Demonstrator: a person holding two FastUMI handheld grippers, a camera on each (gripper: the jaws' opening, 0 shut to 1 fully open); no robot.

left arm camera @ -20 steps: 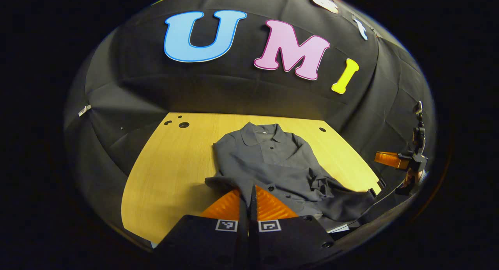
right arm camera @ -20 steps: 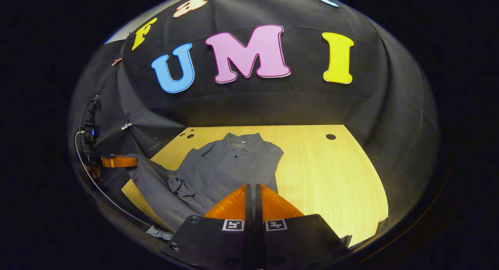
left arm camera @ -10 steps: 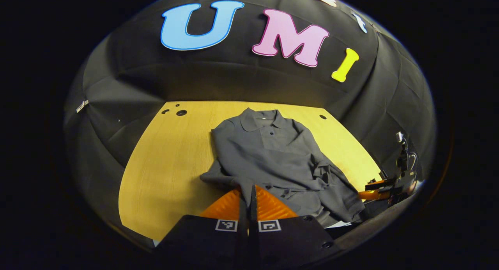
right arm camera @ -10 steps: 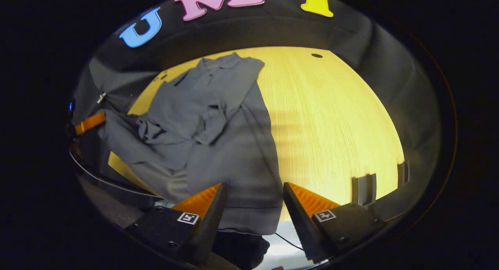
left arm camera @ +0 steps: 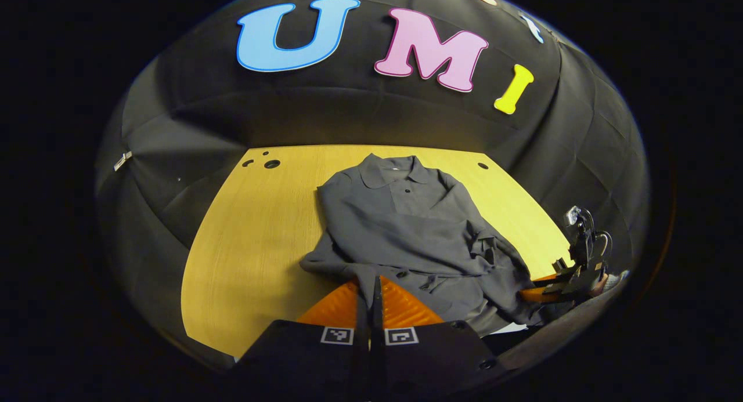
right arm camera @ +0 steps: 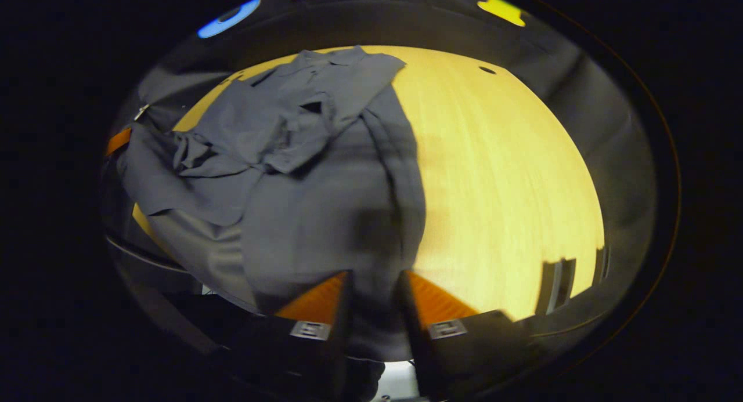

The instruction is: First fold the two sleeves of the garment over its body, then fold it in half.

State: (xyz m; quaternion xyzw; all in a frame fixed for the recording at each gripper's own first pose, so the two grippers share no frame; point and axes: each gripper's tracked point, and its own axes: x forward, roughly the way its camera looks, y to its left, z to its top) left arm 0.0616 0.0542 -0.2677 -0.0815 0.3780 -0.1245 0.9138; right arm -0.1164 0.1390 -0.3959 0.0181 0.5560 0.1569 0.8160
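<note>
On the wooden table, the grey garment lies with its collar toward the far edge and its hem at the near edge. In the left gripper view, a wide bare strip of table surface lies to the left of the garment, running from the near edge to the booth wall. In the right gripper view, a comparable bare area lies to the right of the garment, reaching the rounded right-hand edge of the table. Both sleeves lie folded across the body, forming a bunched ridge near mid-length. Part of the hem hangs over the near table edge.

The left gripper sits low at the near edge, pointing toward the collar. Its fingers are together, with a fold of hem fabric pinched between them.

The right gripper is tilted downward over the hem on the garment's other corner. Its fingers stand slightly apart with fabric lying between them; this view is blurred, so firm contact on both sides cannot be confirmed. In the left gripper view, the right gripper appears at the far right, at the hem.
</note>
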